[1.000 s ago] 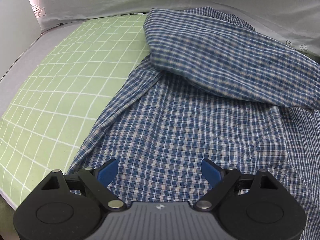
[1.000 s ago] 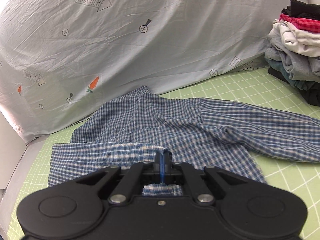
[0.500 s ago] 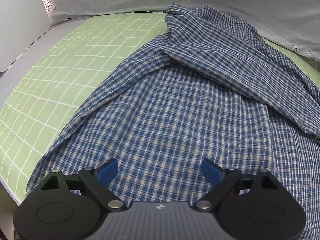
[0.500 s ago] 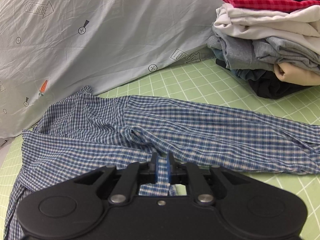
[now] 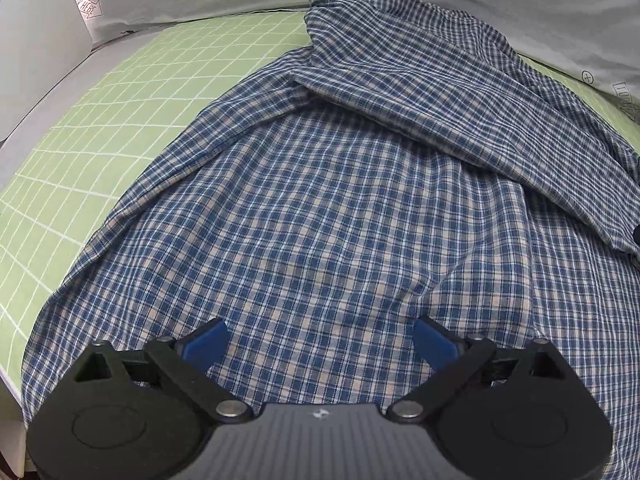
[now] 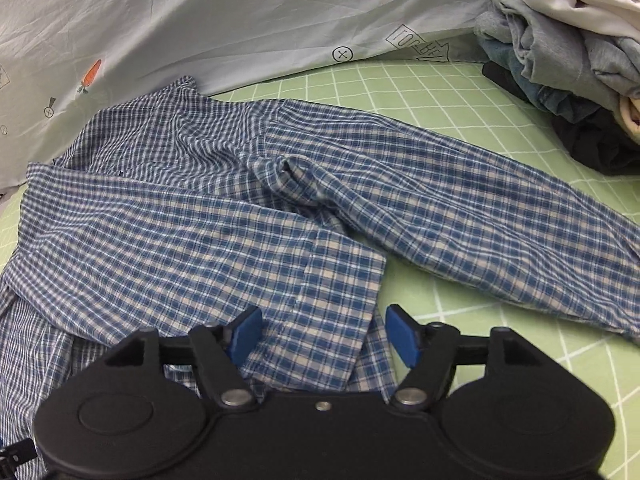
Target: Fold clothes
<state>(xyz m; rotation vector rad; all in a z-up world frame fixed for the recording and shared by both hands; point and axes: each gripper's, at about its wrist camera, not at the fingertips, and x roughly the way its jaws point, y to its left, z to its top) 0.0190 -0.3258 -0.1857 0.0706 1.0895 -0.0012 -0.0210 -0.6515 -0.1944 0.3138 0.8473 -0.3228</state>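
A blue and white checked shirt lies spread on the green grid mat, one sleeve folded across its upper part. My left gripper hovers open over the shirt's body, holding nothing. In the right wrist view the same shirt shows a sleeve cuff lying flat just in front of my right gripper, which stands open with the cuff edge between its blue pads but not pinched. The other sleeve stretches out to the right across the mat.
A pale grey printed sheet rises behind the mat. A stack of folded clothes sits at the back right. A white panel stands at the left edge. Bare green mat lies to the right of my right gripper.
My right gripper has opened and let go of the sleeve cuff, which now lies flat on the shirt. The left gripper has shifted slightly over the shirt, staying open.
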